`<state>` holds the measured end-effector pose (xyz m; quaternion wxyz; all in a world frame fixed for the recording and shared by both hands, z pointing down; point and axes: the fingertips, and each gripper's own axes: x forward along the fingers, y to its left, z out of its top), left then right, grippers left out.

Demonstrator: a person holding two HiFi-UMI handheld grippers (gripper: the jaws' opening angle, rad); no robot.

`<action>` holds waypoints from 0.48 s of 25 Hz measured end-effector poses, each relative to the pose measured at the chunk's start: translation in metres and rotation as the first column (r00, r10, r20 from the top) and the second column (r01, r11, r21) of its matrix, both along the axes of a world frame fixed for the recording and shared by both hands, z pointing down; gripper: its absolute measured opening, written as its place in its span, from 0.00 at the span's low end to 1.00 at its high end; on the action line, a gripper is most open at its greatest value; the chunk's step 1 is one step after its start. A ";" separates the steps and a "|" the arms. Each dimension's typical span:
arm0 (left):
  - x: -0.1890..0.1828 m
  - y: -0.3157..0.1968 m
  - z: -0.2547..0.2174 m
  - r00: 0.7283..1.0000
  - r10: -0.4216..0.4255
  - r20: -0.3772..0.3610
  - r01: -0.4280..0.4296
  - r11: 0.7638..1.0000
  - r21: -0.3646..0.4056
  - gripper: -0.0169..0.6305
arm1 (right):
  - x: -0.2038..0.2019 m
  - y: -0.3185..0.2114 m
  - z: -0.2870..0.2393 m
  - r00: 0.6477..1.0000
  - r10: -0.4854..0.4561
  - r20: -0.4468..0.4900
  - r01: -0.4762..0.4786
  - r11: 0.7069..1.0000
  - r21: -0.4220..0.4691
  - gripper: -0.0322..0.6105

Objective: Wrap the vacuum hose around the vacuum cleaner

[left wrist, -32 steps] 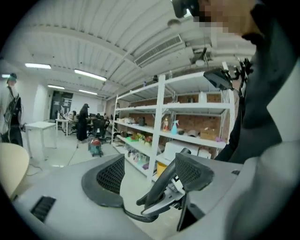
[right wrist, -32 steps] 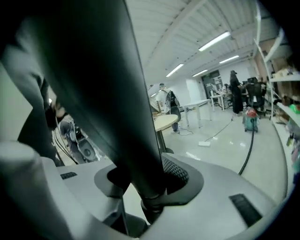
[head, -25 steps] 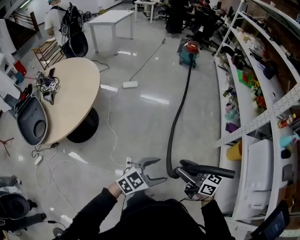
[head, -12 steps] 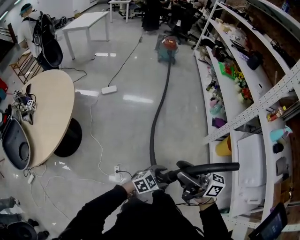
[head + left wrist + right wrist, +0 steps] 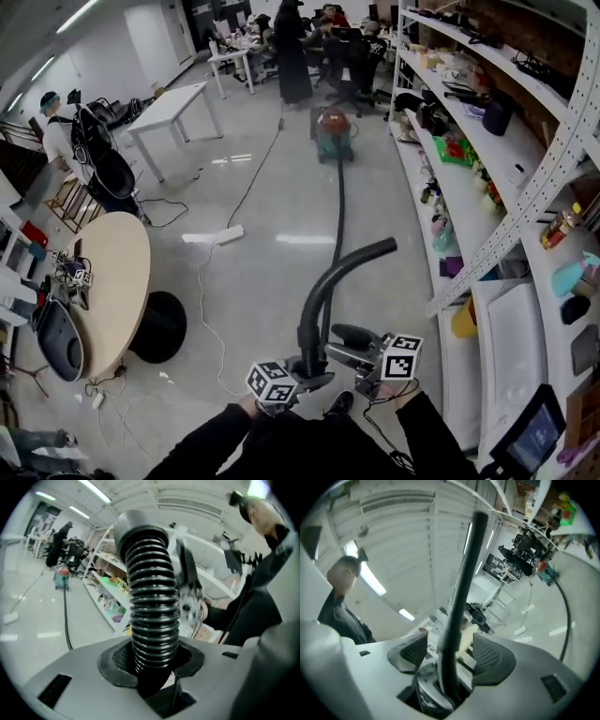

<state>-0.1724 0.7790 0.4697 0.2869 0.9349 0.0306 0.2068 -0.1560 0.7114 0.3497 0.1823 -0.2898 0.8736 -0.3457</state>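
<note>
Round wooden table (image 5: 117, 272) at left, a square-marker device (image 5: 75, 276) near its left edge, black seat shell (image 5: 58, 339) against that edge. White table (image 5: 173, 105) further back. Power strip (image 5: 228, 234) on floor. Shelving (image 5: 469, 192) along right, yellow tub (image 5: 462, 319) on lower shelf. Person (image 5: 56, 141) far left, another person (image 5: 292, 56) at back.

Glossy floor (image 5: 262, 281): vacuum cleaner (image 5: 334, 134), hose (image 5: 338, 211) trailing along it, power strip (image 5: 228, 234), cables (image 5: 202, 300).
</note>
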 end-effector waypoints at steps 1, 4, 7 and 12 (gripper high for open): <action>0.008 -0.013 -0.006 0.999 -0.048 -0.023 0.047 0.997 -0.056 0.29 | 0.008 0.006 0.027 0.994 -0.032 -0.102 0.028 0.999 -0.031 0.50; 0.028 -0.045 -0.024 0.992 -0.111 -0.054 0.101 0.982 -0.160 0.28 | 0.027 0.037 0.085 0.957 -0.134 -0.259 0.108 0.988 -0.110 0.50; 0.041 -0.058 -0.040 0.995 -0.089 -0.054 0.078 0.980 -0.184 0.27 | 0.025 0.060 0.114 0.893 -0.172 -0.415 0.146 0.985 -0.095 0.50; 0.068 -0.068 -0.076 0.994 -0.013 -0.108 -0.008 0.980 -0.198 0.27 | 0.018 0.037 0.151 0.614 -0.137 -0.777 0.240 0.971 0.019 0.52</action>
